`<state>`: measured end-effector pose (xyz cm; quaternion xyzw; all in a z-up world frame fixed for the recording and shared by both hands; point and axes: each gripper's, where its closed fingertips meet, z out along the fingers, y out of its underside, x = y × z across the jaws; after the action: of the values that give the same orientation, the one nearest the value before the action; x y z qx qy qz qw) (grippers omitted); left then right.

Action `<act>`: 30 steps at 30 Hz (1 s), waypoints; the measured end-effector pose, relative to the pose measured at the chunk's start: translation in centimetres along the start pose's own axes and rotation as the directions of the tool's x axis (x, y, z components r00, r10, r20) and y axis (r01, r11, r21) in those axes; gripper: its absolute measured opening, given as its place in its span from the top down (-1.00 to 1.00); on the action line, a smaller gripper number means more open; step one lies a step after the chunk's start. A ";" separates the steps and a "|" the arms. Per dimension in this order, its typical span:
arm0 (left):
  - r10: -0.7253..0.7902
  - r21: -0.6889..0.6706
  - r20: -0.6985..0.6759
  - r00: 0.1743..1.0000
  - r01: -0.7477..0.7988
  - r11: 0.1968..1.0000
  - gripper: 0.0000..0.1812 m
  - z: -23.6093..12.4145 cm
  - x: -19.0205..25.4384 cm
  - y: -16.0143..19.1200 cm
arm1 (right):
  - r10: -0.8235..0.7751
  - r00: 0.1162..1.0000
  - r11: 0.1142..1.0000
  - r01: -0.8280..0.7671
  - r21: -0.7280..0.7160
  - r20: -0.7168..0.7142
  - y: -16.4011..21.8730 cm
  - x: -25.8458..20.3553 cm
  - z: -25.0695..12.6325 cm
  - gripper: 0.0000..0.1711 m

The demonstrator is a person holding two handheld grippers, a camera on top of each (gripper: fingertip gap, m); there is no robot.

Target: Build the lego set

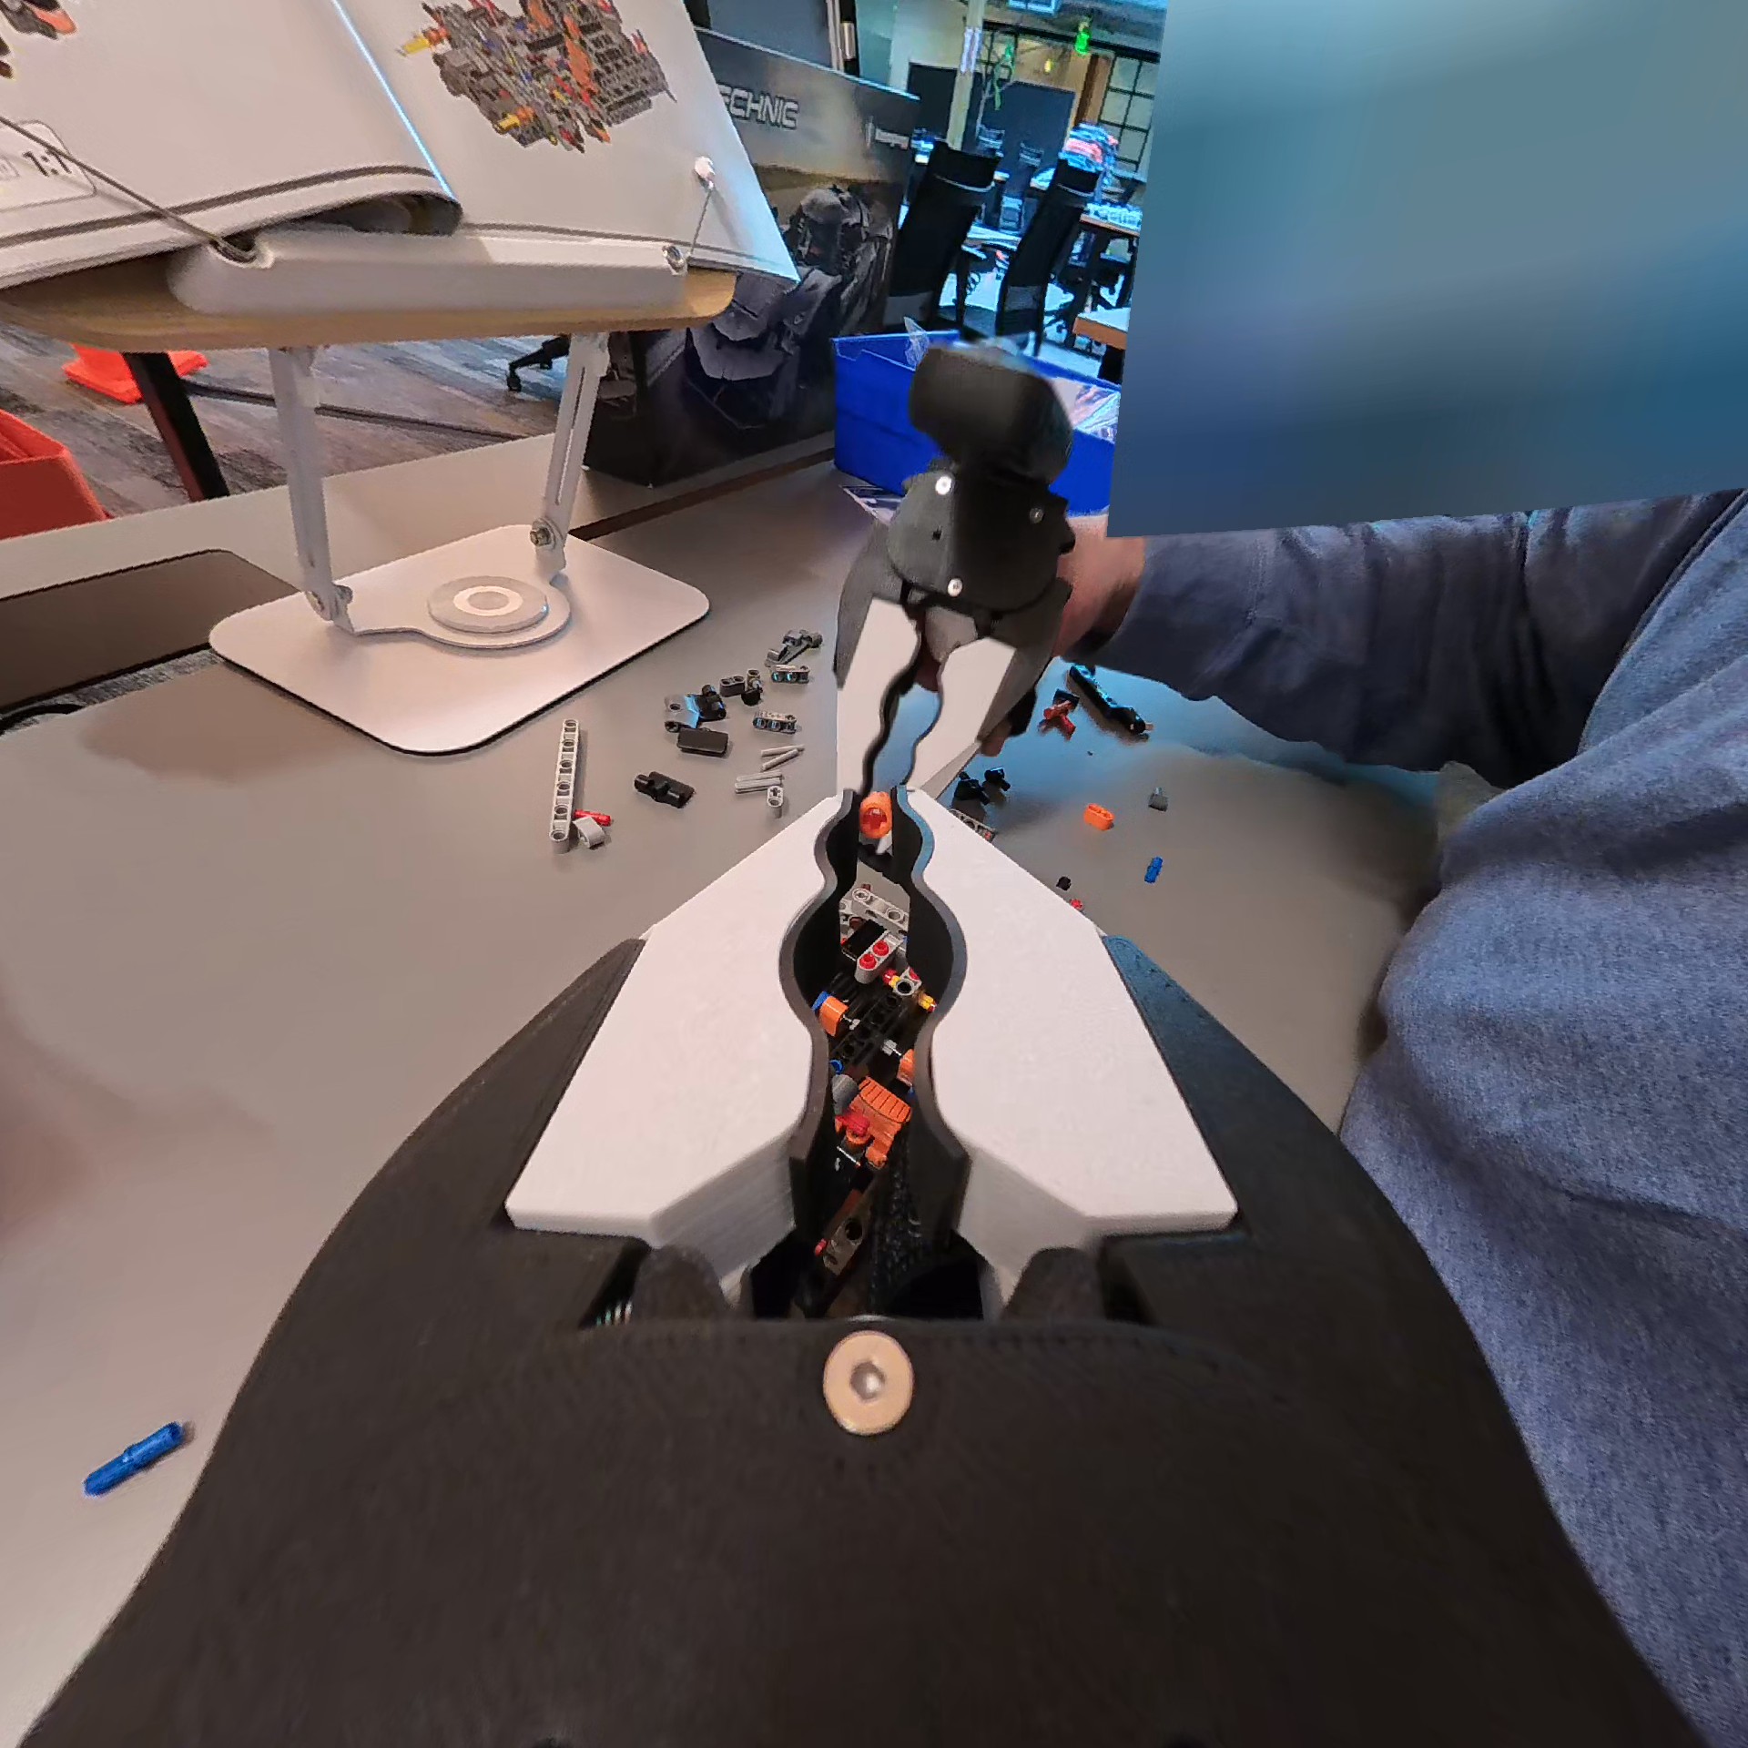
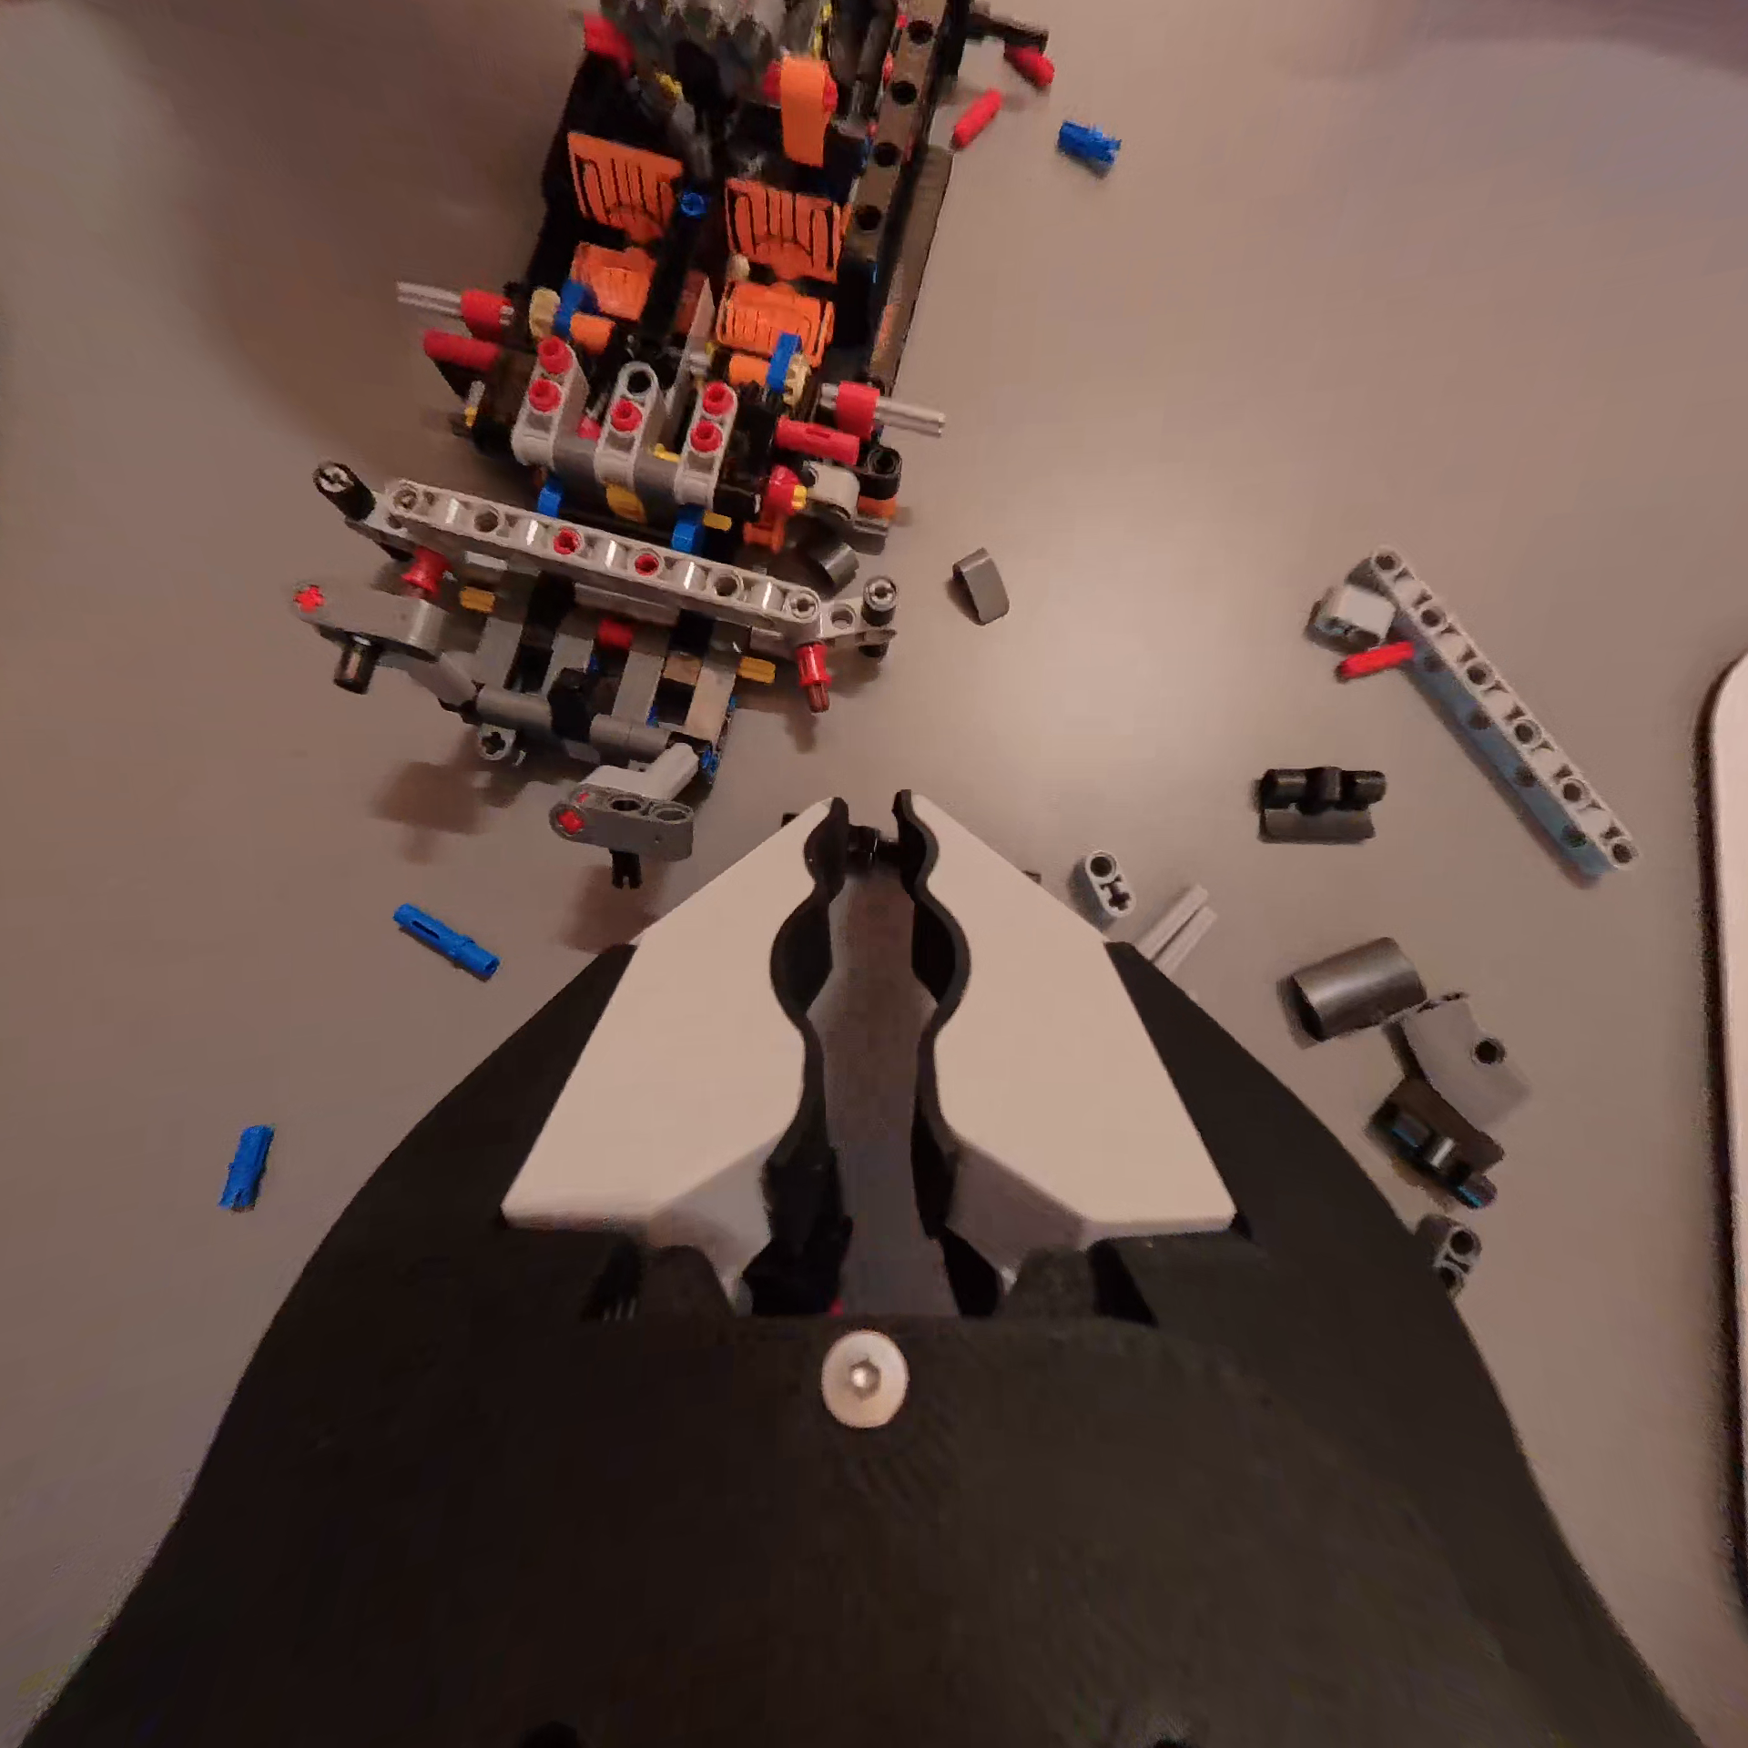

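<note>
- Grip first: the right gripper has its white, black-lined fingers drawn nearly together on a tiny black pin, pinched at the very tips above the grey tabletop.
- The left gripper is also nearly closed; through the slot between its fingers shows the half-built black, grey and orange Technic car chassis, but whether the fingers are actually clamped on it I cannot tell.
- In the right wrist view that same chassis lies on the table ahead and to the left of the fingertips, orange seats in the middle, a long light-grey holed beam across its near end.
- Loose parts lie around: a blue pin near the right fingers, a dark grey curved tile just beside the chassis, a long grey beam with a red pin well apart to the right.
- The open instruction booklet on its white stand sits behind the parts.
- Risk, as I judge it: the pin is held by very little surface, so any twist or side load on insertion could flick it out among the look-alike black pieces.
- Pushing it in at an angle could skid the chassis across the smooth table, or pop neighbouring red pins loose, unless the left gripper braces it.
</note>
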<state>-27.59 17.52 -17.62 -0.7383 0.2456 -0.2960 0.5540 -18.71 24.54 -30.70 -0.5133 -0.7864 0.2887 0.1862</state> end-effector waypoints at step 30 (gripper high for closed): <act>0.018 -0.020 -0.026 1.000 -0.019 1.000 0.95 1.9 1.0 -0.1 | 0.335 0.856 0.940 -0.277 0.198 -0.394 5.6 6.2 -11.3 0.74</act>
<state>-25.55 18.11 -17.73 -0.7377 0.2625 -0.2979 0.5460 -10.61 34.88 -25.76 -0.6685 -0.6143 0.2490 0.3373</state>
